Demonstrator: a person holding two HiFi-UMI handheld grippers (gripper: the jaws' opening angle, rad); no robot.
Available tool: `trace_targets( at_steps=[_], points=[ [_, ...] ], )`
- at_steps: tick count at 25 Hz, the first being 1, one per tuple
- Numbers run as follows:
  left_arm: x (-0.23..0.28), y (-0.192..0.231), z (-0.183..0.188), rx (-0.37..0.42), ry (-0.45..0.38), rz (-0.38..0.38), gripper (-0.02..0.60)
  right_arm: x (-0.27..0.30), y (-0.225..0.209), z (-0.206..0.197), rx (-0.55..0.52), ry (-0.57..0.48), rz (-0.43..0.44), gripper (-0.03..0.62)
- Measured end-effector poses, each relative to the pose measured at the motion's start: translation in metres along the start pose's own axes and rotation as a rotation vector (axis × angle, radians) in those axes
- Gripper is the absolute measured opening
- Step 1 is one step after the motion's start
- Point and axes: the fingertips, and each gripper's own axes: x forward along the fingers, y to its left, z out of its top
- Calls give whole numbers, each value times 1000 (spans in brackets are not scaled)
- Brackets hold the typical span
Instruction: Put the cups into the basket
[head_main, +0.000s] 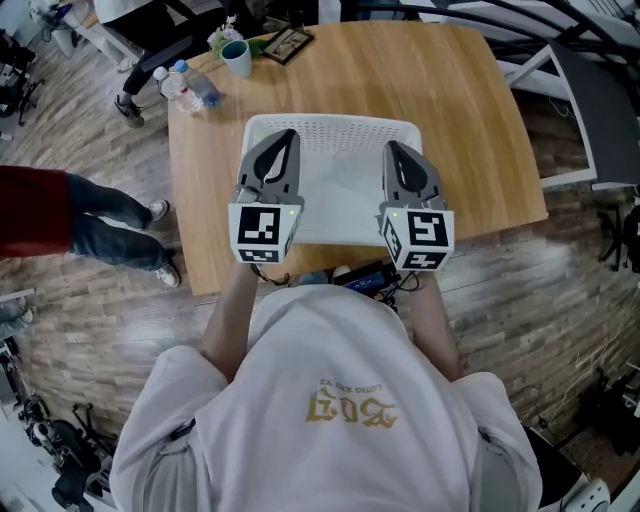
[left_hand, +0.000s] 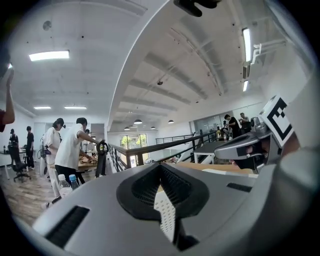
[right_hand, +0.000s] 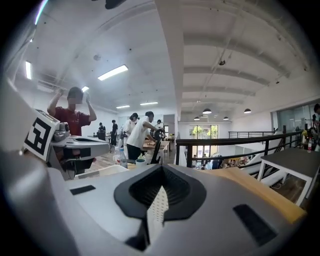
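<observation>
Both pairs of jaws are shut with nothing between them. The left gripper (head_main: 286, 134) and the right gripper (head_main: 394, 146) hang side by side over the white basket (head_main: 330, 125) in the middle of the table (head_main: 480, 120).

The only cup (head_main: 237, 57) in sight stands upright at the table's far left corner, well apart from the basket, so the step in hand looks like the first reach for it. The left gripper is on the cup's side, which makes it the natural one to send.

To do the reach well:
- Open the jaws wide before they arrive.
- Come in from the basket side, since two bottles (head_main: 185, 85) lie just to the cup's left and a picture frame (head_main: 287, 43) lies close on its right.
- Close on the cup's wall, keep it upright, and lift it clear of the basket's rim before setting it down.

The task speaks of cups, yet only one shows. The grippers cover the near part of the basket floor, so I cannot tell whether anything lies there. The cup's inside looks teal, and whether it holds liquid is unclear. The person's body hides the table's near edge, where something dark with cables pokes out.
</observation>
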Motion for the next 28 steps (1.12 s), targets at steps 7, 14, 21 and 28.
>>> trace_targets(
  at_steps=[7,14,21,28],
  points=[
    [-16,-6,7,-6,-8,0,8,-22,3,19,24,-101,-40,11],
    [-22,-10,16,25,-57,19,8,-31,4,20,18,-114,-61,11],
    [-26,-8,22,26,-73,22,8,-33,5,27,11,-141,-64,11],
    [-26,-5,24,20,-72,25,8,-32,5,31,17,-142,-55,9]
  ],
)
